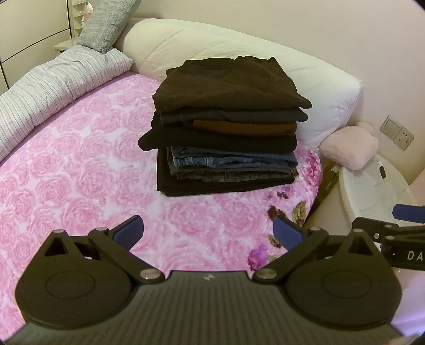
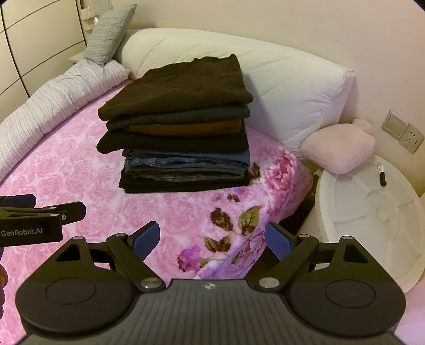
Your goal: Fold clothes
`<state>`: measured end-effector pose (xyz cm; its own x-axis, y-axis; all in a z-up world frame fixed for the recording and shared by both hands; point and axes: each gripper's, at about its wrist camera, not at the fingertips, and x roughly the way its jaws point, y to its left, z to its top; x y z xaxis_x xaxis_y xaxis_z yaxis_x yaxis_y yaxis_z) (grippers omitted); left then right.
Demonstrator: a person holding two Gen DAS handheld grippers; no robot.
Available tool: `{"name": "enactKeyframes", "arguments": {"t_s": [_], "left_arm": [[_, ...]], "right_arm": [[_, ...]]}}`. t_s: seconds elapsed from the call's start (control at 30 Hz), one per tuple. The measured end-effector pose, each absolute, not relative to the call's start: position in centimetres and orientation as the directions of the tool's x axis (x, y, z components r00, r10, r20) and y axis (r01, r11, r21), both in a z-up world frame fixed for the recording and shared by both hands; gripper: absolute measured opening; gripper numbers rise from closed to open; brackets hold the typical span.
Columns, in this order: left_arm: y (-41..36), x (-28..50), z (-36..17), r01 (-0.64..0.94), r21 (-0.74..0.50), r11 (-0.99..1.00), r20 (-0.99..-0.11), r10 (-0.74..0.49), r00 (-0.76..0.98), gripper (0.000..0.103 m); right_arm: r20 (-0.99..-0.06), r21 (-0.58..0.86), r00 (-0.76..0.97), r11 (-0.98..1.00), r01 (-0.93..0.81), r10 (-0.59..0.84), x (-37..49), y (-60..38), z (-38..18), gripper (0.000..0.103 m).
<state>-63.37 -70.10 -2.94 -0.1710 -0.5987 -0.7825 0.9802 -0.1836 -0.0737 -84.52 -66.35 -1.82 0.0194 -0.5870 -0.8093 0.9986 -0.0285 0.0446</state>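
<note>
Presently: one stack of folded clothes [image 1: 228,127], squared, standing on the bed ahead of both grippers and well apart from them. Top layer a dark brown knit piece [image 1: 231,82], soft and matte; beneath it dark, rust-brown and black layers, then stiff blue and grey denim [image 1: 231,162], then a black base layer. Edges roughly aligned; some upper folds overhang toward the left. Left gripper [image 1: 208,232]: fingers spread wide, empty, low over the blanket. Right gripper [image 2: 212,237]: likewise spread and empty, over the blanket's near corner. Step, as judged: folding looks complete or between garments, since no loose garment shows in either view. Next move would call for finding another item, or for squaring the overhanging folds with a light push. Support: pink rose-patterned plush blanket [image 1: 79,169]. Beyond the stack: a quilted white bolster [image 1: 239,45]. Ahead to the left: a striped rolled duvet [image 1: 53,85] and a grey pillow [image 1: 106,24]. To the right: a fuzzy pink cushion [image 2: 337,148] on a white moulded tub [image 2: 372,220].
</note>
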Motion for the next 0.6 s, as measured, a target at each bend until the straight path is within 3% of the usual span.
{"name": "enactKeyframes", "arguments": {"t_s": [0.6], "left_arm": [[-70.04, -62.61, -2.73, 0.981, -0.066, -0.184, -0.767, -0.620, -0.167, 0.102]], "right_arm": [[-0.802, 0.029, 0.020, -0.006, 1.000, -0.598, -83.49, -66.67, -1.50, 0.088]]}}
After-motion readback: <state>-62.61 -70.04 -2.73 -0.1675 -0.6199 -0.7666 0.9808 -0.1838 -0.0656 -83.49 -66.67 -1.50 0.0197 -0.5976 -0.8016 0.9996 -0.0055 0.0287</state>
